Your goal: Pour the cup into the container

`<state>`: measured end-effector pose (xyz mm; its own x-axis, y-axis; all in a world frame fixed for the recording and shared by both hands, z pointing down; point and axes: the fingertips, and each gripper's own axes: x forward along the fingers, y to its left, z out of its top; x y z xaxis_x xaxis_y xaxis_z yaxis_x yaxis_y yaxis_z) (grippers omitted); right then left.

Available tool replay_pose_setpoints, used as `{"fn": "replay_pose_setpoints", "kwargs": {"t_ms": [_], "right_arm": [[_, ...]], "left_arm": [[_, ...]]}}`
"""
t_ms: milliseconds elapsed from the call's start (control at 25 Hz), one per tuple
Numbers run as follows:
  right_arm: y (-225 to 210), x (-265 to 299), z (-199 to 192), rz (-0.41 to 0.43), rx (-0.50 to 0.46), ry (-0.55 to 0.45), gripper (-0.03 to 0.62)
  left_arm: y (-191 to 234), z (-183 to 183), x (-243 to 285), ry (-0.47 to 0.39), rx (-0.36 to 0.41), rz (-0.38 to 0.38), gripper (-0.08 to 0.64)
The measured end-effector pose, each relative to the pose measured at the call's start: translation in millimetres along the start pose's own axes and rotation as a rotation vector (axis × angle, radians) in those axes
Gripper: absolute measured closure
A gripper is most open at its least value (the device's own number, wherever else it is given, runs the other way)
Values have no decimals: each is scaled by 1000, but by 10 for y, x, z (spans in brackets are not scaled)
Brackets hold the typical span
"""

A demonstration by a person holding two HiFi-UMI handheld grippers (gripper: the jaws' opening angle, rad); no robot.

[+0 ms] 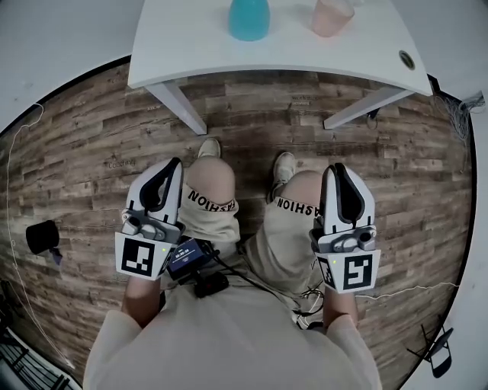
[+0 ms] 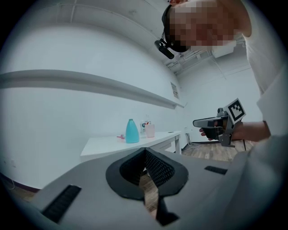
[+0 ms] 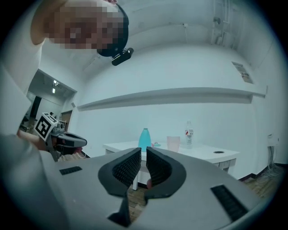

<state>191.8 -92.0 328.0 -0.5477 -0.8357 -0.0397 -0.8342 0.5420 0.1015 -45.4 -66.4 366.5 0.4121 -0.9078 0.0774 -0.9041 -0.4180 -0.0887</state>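
A blue bottle-shaped container (image 1: pixel 248 19) and a pale pink cup (image 1: pixel 331 17) stand apart on the white table (image 1: pixel 191 46) ahead of me. Both grippers hover over the person's knees, well short of the table. My left gripper (image 1: pixel 172 169) is shut with nothing in it, and its pads meet in the left gripper view (image 2: pixel 145 155). My right gripper (image 1: pixel 340 171) is shut and empty too (image 3: pixel 143 155). The left gripper view has the container (image 2: pixel 132 131) and the cup (image 2: pixel 150 130) far off; in the right gripper view the container (image 3: pixel 144 139) is left of the cup (image 3: pixel 173 143).
A clear water bottle (image 3: pixel 189 134) stands on the table behind the cup. The table has angled white legs (image 1: pixel 179 107) and a cable hole (image 1: pixel 407 59). The person's knees and shoes (image 1: pixel 284 167) lie between the grippers, over a wooden floor. A black object (image 1: pixel 42 236) sits on the floor at the left.
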Motion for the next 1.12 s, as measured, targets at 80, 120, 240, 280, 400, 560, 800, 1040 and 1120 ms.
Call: {"fn": "replay_pose_setpoints", "kwargs": {"t_ms": [80,120,240,280,400,560,800,1040,1120], "right_arm": [[-3,25,-25,-15,-32,3,568],[6,29,-32,-17,-37,5,564],[38,27,-19,-13,-32,10,551],[45,32,1,-10,-33,9,547],[58,79,70,-6,-50,-4,540],[62,141,91,3,-60,-13,537],[-57,253,1,7,-58,-4,534],[-189,322,-47,-9,-63,0,534],[-211,336,-61,-14,-63,1,534]], "left_arm": [[-52,4,86,3,5,-13,548],[-70,9,115,5,3,-16,548],[-92,57,157,8,-14,-15,548],[-91,85,169,8,-14,-13,548],[-73,148,221,6,-1,-11,548],[-31,112,276,23,8,-1,548],[94,4,391,33,-13,30,548],[62,-18,538,35,-13,12,548],[53,-7,580,32,-14,6,548]]}}
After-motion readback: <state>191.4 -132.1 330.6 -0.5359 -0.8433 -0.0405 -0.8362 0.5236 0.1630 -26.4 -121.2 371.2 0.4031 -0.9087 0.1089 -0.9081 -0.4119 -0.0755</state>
